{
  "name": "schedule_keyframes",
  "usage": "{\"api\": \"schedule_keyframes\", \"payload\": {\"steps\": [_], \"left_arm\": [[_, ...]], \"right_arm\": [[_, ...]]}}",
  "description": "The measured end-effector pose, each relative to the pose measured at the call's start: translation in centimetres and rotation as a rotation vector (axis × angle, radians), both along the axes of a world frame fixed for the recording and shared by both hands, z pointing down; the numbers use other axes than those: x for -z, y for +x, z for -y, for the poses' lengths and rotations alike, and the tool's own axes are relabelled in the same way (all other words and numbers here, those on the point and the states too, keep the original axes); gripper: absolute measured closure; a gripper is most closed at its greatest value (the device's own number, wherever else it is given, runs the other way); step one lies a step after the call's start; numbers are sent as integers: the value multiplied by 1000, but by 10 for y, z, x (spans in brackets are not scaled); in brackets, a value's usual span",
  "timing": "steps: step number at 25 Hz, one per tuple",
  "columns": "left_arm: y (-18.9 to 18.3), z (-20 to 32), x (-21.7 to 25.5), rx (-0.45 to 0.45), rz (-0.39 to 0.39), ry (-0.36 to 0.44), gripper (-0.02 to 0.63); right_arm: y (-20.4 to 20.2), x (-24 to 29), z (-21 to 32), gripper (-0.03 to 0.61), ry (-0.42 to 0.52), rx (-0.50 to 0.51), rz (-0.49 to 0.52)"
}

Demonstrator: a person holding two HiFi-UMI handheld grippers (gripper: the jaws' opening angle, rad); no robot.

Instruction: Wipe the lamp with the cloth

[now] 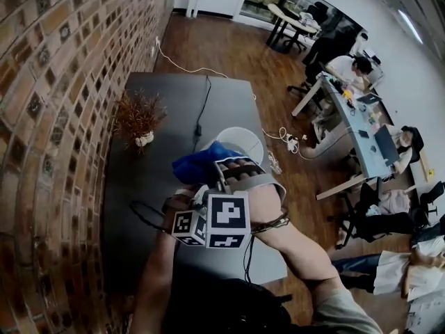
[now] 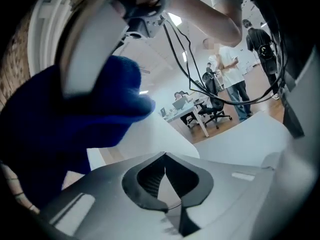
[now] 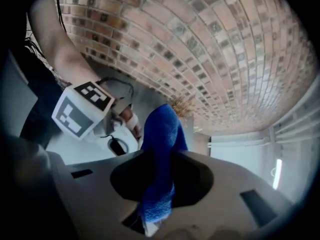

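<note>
The blue cloth [image 1: 201, 162] is bunched over the dark table, pinched between the jaws of my right gripper [image 1: 224, 164]. In the right gripper view the cloth [image 3: 162, 134] stands up between the two pads of that gripper [image 3: 160, 159]. Just behind it is the white round lamp shade [image 1: 240, 139]. My left gripper's marker cube [image 1: 188, 227] sits beside the right one's; its fingertips are hidden there. In the left gripper view the left gripper [image 2: 164, 160] has its pads together, with the white lamp [image 2: 240, 144] right ahead and the cloth [image 2: 75, 114] at upper left.
A potted dry plant [image 1: 139, 120] stands on the table [image 1: 139, 179] near the brick wall [image 1: 49, 117]. A black cable [image 1: 201, 106] runs back from the lamp. To the right, beyond the table edge, are office desks [image 1: 354, 110] with seated people.
</note>
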State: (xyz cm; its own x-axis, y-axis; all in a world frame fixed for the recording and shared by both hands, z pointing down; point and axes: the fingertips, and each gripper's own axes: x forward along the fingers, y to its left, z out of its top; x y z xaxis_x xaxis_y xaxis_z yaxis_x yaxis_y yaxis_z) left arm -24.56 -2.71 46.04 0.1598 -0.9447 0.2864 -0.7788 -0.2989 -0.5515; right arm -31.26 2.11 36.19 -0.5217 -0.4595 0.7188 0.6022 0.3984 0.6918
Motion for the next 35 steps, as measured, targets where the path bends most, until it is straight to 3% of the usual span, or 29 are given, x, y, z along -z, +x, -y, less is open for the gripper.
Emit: {"api": "schedule_keyframes", "payload": {"steps": [3,8,12,14,16,19,22,23,24,25,27,29,30,32,35], "left_arm": [[0,-1,-4,-1,5,3,604],[0,-1,-14,13,0,-12,604],[-3,0,-13,28,-15,-3,604],[-4,0,-14,38,-22,-1,604],[-4,-2,-16,37,-31,-6,604],[-7,-24,4,15,-66,13,601],[-12,-54,97,30,-187,190,592],[-10,-51,124,42,-230,223,530],[-7,-40,137,43,-238,200,405],[-1,-22,135,27,-184,127,276],[7,18,111,-33,66,-67,149],[8,45,77,-66,289,-271,138],[8,51,59,-74,352,-374,140],[4,52,30,-97,410,-557,163],[3,42,9,-162,452,-718,326]], "right_arm": [[-19,24,20,500,143,73,89],[7,-25,22,501,170,249,-76],[52,-32,13,502,156,245,-133],[78,-34,11,500,43,189,-141],[106,-26,15,500,-101,95,-80],[153,2,50,500,-273,-143,201],[212,6,100,500,-473,-432,519],[228,-4,112,500,-564,-501,580],[238,-19,120,500,-662,-551,624],[242,-36,123,500,-758,-588,658],[241,-74,124,500,-902,-655,710],[244,-105,124,500,-982,-709,729],[248,-117,123,500,-1016,-721,731],[252,-134,114,500,-1101,-728,749],[256,-158,98,500,-1206,-745,789]]}}
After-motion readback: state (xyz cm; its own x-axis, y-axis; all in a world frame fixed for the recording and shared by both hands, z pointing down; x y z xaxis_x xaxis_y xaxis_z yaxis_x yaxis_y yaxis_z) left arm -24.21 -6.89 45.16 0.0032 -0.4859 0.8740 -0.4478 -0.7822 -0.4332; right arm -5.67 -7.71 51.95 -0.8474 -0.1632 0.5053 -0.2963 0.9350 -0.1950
